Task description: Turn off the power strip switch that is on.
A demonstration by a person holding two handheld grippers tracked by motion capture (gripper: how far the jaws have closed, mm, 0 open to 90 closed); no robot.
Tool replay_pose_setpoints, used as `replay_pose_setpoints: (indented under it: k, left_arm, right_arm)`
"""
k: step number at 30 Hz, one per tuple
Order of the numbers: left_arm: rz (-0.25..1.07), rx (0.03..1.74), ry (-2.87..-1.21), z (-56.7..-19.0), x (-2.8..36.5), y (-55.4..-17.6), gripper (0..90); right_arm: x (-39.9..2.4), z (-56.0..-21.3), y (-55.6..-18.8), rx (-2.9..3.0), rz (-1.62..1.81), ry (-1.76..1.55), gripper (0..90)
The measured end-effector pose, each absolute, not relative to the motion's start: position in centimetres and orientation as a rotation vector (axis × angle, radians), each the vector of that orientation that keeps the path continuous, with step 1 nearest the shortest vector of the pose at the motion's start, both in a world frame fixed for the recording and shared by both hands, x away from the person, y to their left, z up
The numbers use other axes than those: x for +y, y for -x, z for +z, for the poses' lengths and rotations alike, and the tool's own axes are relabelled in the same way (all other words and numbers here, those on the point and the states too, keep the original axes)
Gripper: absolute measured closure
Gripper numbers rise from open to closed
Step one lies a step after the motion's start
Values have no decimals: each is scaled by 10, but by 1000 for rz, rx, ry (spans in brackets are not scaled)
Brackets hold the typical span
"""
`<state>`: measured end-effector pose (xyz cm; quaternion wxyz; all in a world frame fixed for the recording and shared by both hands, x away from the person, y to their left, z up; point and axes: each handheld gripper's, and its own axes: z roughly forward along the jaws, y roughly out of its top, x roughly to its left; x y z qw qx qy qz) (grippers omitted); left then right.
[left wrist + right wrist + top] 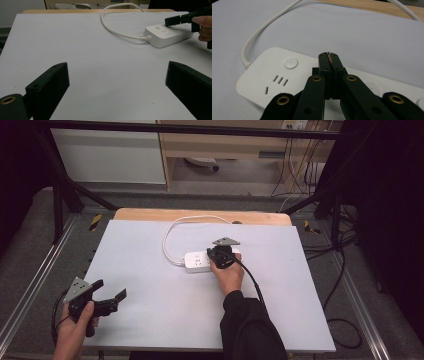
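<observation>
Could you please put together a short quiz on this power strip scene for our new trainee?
1. True or false: the right claw has its jaws closed together over the white power strip.
2. Which claw stands open above bare table, away from the strip: (a) left claw, (b) right claw?
3. What runs from the end of the power strip in a loop toward the far edge of the table?

Key:
1. True; the jaws meet, with nothing seen between them.
2. (a), the left one.
3. Its white cord.
</observation>
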<state>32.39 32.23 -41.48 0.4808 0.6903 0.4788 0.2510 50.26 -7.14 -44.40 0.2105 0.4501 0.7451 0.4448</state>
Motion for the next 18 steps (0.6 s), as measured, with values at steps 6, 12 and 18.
replay_pose_setpoints:
  k: [6, 12, 18]
  left_arm:
    - [612, 1168, -1685, -415, 322, -324, 51]
    - [610, 1168, -1687, -415, 321, -324, 51]
    - [611, 1167, -1684, -415, 322, -323, 51]
  right_arm:
    - [-72, -445, -502, 2065, 1249, -1265, 900]
    - [-70, -445, -501, 2065, 1236, -1255, 900]
    - [-70, -446, -500, 2062, 1232, -1232, 900]
